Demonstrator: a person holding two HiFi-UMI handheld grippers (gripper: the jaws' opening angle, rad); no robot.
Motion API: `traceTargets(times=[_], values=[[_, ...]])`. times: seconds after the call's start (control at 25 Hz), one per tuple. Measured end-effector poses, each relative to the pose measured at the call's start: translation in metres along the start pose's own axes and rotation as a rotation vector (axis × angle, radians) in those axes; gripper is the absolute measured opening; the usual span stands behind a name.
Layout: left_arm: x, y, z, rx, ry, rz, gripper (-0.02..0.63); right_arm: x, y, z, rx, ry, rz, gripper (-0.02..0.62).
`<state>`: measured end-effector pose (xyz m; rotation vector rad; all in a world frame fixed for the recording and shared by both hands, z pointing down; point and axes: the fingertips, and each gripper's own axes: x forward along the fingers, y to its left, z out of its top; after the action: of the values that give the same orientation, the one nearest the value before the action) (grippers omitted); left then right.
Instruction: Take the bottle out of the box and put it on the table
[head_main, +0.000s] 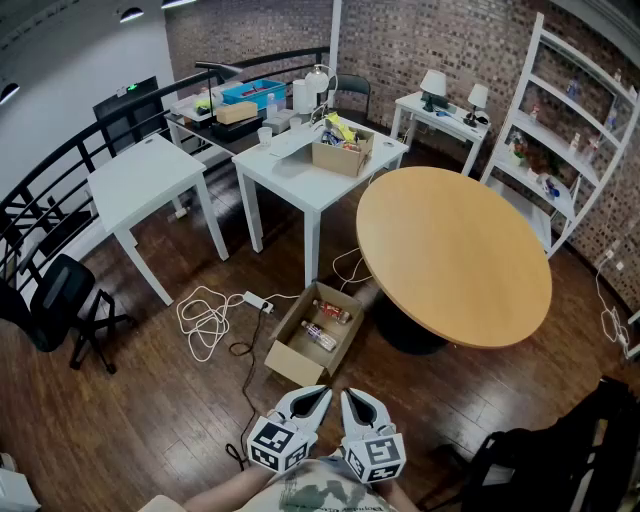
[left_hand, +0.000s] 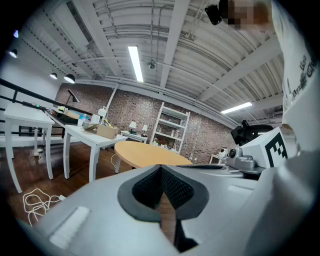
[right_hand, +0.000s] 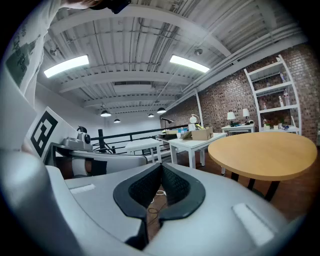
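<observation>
Jaws of your left gripper (left_hand: 161, 170) are pressed together and hold nothing; through the narrow slot under the pads you see only brown floor. Your right gripper (right_hand: 161, 167) is clenched in the same way and is also empty. In the head view both are low and close to your body. The left gripper (head_main: 318, 393) is just beside the right gripper (head_main: 352, 396). Their tips lean toward each other but stay apart, and both point forward and a little downward. Each gripper view catches the other gripper at its side.

Directly ahead of the two tips, an open cardboard box (head_main: 292, 357) stands on the wooden floor. It is near the grippers but does not touch them. Two bottles lie inside it on their sides: the nearer bottle (head_main: 318, 336) about the middle of the box, the farther bottle (head_main: 332, 312) at its far end. Neither gripper touches them.

Ahead and to the right of your right gripper stands the round table (head_main: 455, 255) with a light wooden top; its edge comes near the far end of the box. Ahead and to the left of your left gripper, a white cable (head_main: 205, 322) lies in loops on the floor, next to a power strip (head_main: 258, 300). Farther ahead, beyond the box, a white table (head_main: 300, 180) carries a smaller cardboard box (head_main: 343, 158). A tall white shelf (head_main: 570, 130) stands far to the right, behind the round table.
</observation>
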<state>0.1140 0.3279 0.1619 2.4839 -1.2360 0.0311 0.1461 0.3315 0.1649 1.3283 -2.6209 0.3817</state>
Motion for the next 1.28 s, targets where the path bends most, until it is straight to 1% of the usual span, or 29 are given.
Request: traceTargets(times=[0.12, 0.4, 0.72, 0.96, 1.08, 1.28], values=[[0.024, -0.002, 0.003, 0.006, 0.008, 0.007, -0.003, 0.004, -0.024, 0.002, 0.016, -0.007, 0.003, 0.0], [0.078, -0.018, 0.013, 0.035, 0.012, 0.027, -0.003, 0.006, -0.076, 0.015, 0.015, -0.022, 0.038, 0.0], [0.132, -0.034, 0.021, 0.055, 0.005, 0.063, -0.003, 0.004, -0.124, 0.03, -0.02, -0.045, 0.08, 0.0], [0.153, -0.031, 0.021, 0.052, 0.007, 0.11, -0.003, 0.009, -0.151, 0.029, -0.014, -0.043, 0.104, 0.0], [0.157, -0.027, 0.022, 0.044, 0.02, 0.127, -0.003, 0.014, -0.154, 0.033, -0.014, -0.031, 0.125, 0.0], [0.164, -0.008, 0.019, 0.024, 0.029, 0.141, -0.003, 0.035, -0.153, 0.03, -0.017, -0.003, 0.153, 0.0]])
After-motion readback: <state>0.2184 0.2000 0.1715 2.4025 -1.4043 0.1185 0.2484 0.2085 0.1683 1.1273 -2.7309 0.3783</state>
